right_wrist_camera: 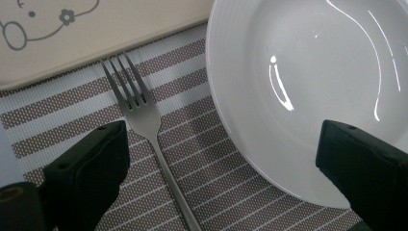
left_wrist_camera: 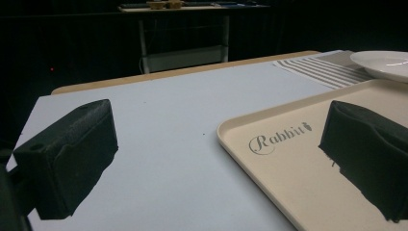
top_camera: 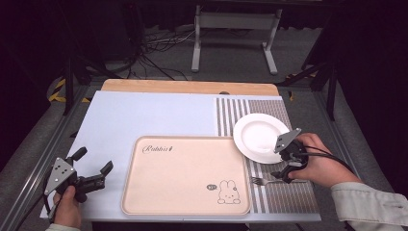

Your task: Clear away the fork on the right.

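A: Where's the left gripper (top_camera: 94,167)?
B: Low at the near left corner of the pale blue mat (top_camera: 144,115), just left of the beige tray (top_camera: 185,175). Its 2 jaws are spread wide with nothing between them; in the left gripper view one hangs over the mat, the other over the tray's "Rabbit" corner.

A: And the right gripper (top_camera: 284,161)?
B: Over the striped placemat (top_camera: 288,192), jaws also wide apart and empty. In the right gripper view the fork (right_wrist_camera: 144,120) lies flat on the stripes between them, nearer the left jaw, tines towards the tray (right_wrist_camera: 96,33).

A: The white plate (top_camera: 260,137)?
B: Empty, on the placemat just beside the fork; the other jaw overlaps its rim
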Motion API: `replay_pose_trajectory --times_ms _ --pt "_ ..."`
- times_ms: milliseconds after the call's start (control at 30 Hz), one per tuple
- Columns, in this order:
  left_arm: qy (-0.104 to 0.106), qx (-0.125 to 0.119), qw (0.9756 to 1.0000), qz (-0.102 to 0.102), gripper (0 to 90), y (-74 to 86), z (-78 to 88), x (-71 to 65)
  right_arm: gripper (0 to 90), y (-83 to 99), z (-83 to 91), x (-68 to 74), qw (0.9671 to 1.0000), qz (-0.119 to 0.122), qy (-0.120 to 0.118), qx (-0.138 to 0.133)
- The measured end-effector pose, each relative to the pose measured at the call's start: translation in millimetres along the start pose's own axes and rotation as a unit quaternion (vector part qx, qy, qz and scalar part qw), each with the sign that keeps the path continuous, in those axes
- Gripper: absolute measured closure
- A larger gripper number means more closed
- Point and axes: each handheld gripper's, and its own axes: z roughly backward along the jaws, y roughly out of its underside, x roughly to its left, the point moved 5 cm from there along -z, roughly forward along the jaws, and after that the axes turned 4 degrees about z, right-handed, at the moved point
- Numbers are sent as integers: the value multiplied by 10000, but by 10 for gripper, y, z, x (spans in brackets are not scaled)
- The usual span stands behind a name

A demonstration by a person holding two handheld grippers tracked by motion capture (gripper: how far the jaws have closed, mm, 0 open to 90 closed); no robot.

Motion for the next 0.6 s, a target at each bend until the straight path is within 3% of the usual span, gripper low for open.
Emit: replay_pose_trajectory --times_ms 200,333,500,600 --pt "-14 8 10000 -14 3 -3 2 -5 60 25 -29 3 9999 3 -68 88" --pt "-17 8 10000 -9 3 -2 1 -1 111 59 -66 27 9993 245 -165 219" --pt "-13 12 10000 -21 3 1 -5 -4 187 94 -106 91 9984 303 -327 357" --pt "-19 17 10000 -16 3 2 -4 -1 217 116 -153 103 9966 561 -360 477"
